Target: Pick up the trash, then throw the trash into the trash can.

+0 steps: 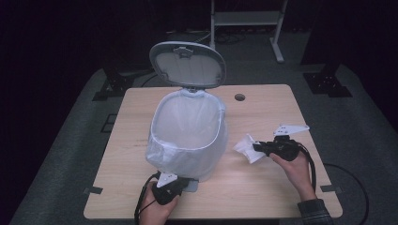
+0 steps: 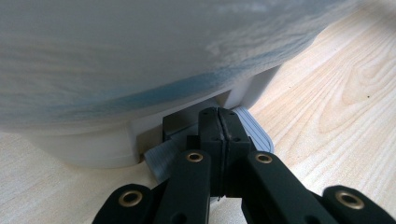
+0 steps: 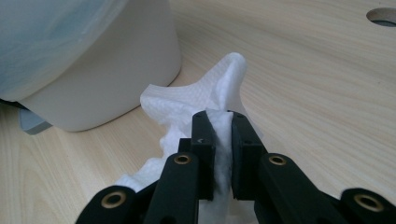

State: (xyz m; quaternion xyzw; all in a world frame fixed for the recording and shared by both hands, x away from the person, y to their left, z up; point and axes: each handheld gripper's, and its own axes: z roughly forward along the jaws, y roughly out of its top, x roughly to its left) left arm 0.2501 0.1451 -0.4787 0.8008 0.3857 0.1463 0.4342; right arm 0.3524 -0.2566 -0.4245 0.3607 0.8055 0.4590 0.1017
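Observation:
A white pedal bin stands mid-table with its grey lid up and a pale liner bag folded over its rim. My left gripper is at the bin's near foot, shut, with its tips resting on the grey ribbed pedal; nothing is between the jaws. To the right of the bin, my right gripper is shut on a crumpled white paper towel, which hangs just above the wood. In the right gripper view the towel bulges from the closed jaws.
The light wooden table has a round cable hole at the back right. The bin's base lies close to the left of the towel. A white desk frame stands on the dark floor beyond the table.

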